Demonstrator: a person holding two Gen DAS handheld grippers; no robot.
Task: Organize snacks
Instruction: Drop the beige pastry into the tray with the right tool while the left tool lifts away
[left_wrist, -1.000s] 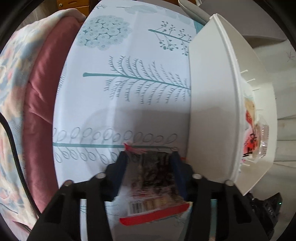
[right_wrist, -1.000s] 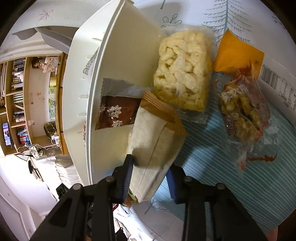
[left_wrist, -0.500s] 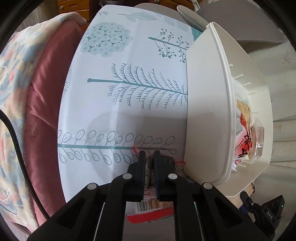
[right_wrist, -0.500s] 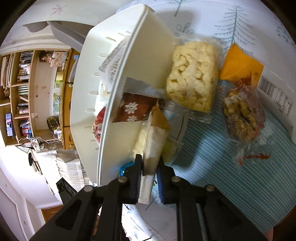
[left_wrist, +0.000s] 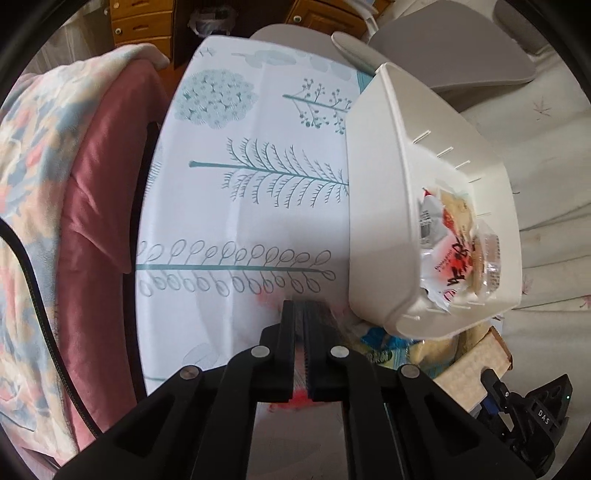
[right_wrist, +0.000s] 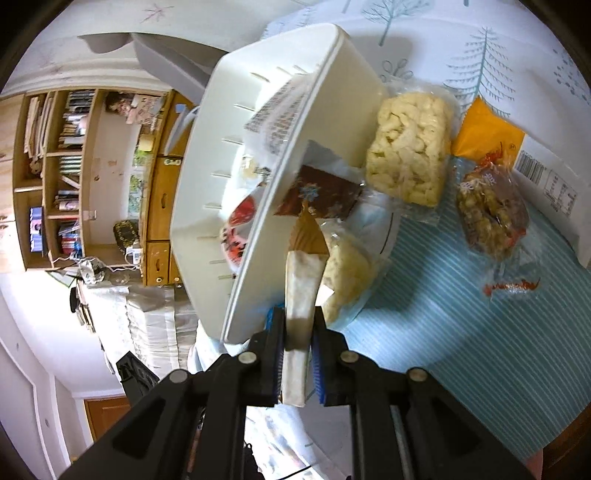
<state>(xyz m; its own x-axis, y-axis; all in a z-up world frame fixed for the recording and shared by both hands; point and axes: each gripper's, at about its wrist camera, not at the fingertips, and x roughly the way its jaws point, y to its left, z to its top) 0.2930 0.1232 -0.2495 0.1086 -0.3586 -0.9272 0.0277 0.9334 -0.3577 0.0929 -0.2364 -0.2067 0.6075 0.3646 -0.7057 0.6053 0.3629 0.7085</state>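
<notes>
A white plastic basket stands on the tree-print tablecloth and holds a red-and-white snack packet. My left gripper is shut on a red-edged dark snack packet, lifted beside the basket's left wall. My right gripper is shut on a cream packet with a brown top, edge-on, next to the basket's outer wall. A puffed-snack bag, a brown snowflake packet, a nut-brittle bag and an orange packet lie on the table.
A pink cushion and floral blanket line the table's left edge. A white box with a barcode lies at the far right. A blue striped mat covers the near table. A bookshelf and drawers stand beyond the basket.
Both grippers closed on their packets and lifted them. The right packet turned edge-on. Both cameras rose, showing more of the basket's inside.
</notes>
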